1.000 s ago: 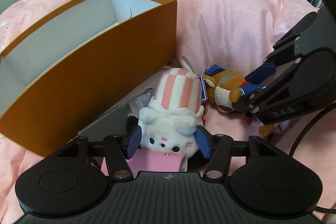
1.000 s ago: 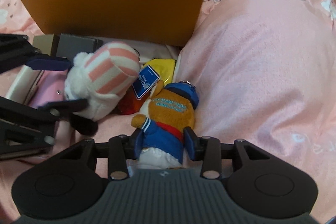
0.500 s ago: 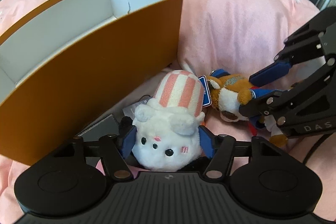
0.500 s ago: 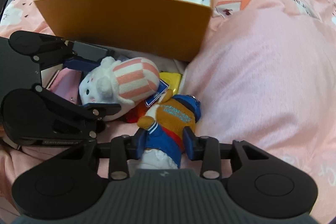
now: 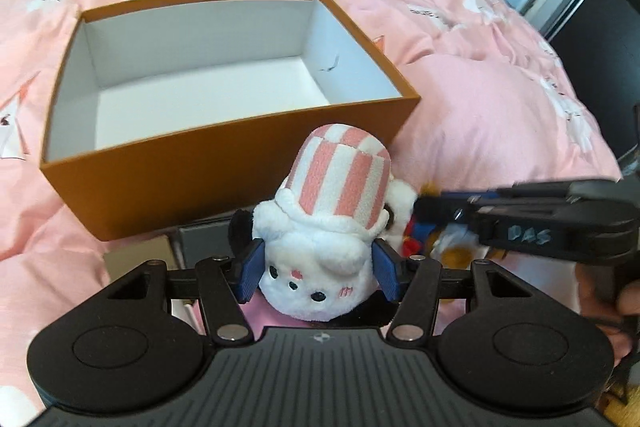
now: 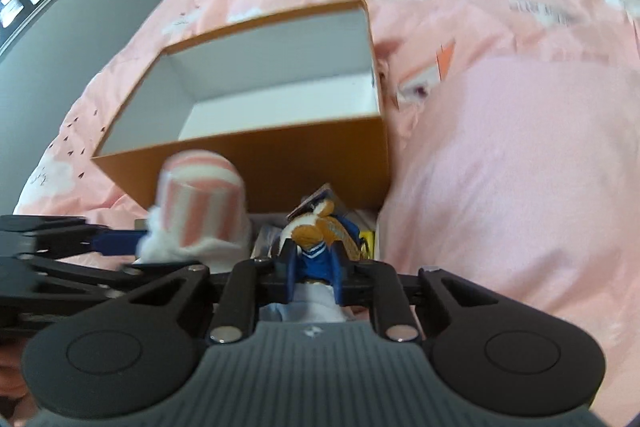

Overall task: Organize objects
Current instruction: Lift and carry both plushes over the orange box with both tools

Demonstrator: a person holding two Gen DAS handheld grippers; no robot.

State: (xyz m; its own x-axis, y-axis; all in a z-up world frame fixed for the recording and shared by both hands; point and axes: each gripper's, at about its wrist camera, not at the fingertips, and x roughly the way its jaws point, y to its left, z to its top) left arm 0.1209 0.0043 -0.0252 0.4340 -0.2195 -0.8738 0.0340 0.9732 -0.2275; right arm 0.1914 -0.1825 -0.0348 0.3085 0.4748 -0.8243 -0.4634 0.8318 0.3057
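1. The left gripper (image 5: pixel 318 277) clamps the white plush toy (image 5: pixel 328 227) by its head, jaws just closing in.
2. The right gripper (image 6: pixel 314 277) squeezes the bear toy (image 6: pixel 316 239), jaws just tightening on its blue outfit.
3. Both toys hang just in front of the orange box (image 5: pixel 224 163) on the pink blanket (image 5: pixel 500 131).
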